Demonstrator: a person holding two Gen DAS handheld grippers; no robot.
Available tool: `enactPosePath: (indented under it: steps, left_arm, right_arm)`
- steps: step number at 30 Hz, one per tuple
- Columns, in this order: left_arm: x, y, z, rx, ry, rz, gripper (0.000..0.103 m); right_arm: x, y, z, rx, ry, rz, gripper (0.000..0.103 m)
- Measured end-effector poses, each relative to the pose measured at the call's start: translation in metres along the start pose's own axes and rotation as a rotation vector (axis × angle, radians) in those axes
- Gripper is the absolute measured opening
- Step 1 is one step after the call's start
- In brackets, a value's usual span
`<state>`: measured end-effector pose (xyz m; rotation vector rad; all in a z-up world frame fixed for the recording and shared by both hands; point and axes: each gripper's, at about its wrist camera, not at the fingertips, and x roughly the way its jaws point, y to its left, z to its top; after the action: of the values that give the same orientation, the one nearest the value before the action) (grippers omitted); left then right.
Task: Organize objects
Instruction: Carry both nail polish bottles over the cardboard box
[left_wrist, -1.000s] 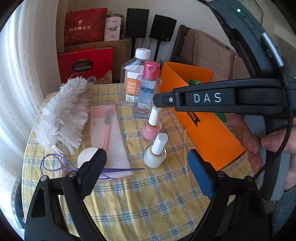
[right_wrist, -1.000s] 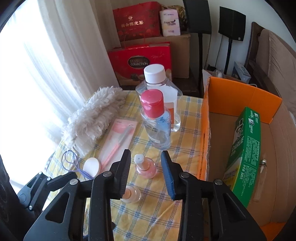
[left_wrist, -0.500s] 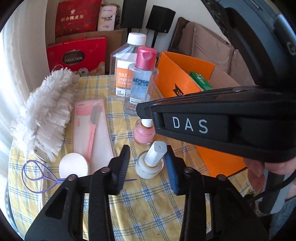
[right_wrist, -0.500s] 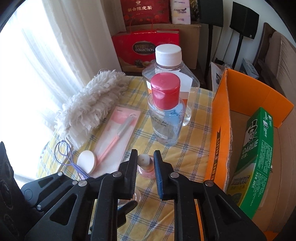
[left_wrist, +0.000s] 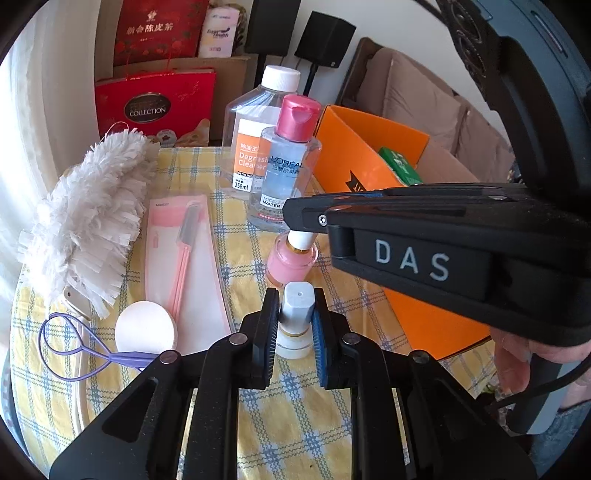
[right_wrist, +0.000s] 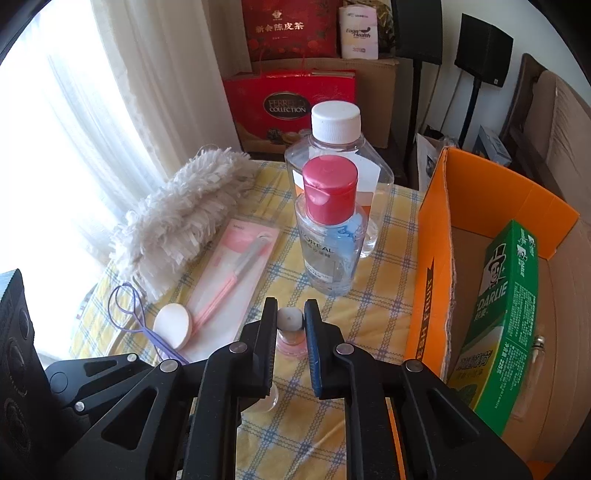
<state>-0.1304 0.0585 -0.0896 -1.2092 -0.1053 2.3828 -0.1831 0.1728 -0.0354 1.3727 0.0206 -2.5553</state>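
Observation:
My left gripper is shut on the white cap of a pale nail polish bottle standing on the checked tablecloth. My right gripper is shut on the white cap of a pink nail polish bottle, which also shows in the left wrist view under the right gripper's body. Both bottles stand upright on the table. An orange cardboard box stands to the right and holds a green toothpaste carton.
A L'Oreal bottle with a red cap and a clear cleaner bottle stand behind. A white duster, a pink packet, a round sponge and a purple loop tool lie at left.
Both grippers moved down and forward and closed. The left closed on the pale bottle's cap, the right on the pink bottle's cap.

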Motion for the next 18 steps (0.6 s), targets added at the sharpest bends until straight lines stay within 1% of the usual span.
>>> enactPosePath:
  steps: [9, 18]
  left_arm:
    - [-0.031, -0.01, 0.016, 0.017, -0.059, 0.02, 0.016]
    - [-0.064, -0.017, 0.042, -0.014, -0.125, 0.035, 0.016]
  right_arm:
    - [-0.042, -0.008, 0.003, 0.02, -0.075, 0.008, 0.014]
    - [-0.092, -0.023, -0.002, 0.036, -0.153, -0.004, 0.014]
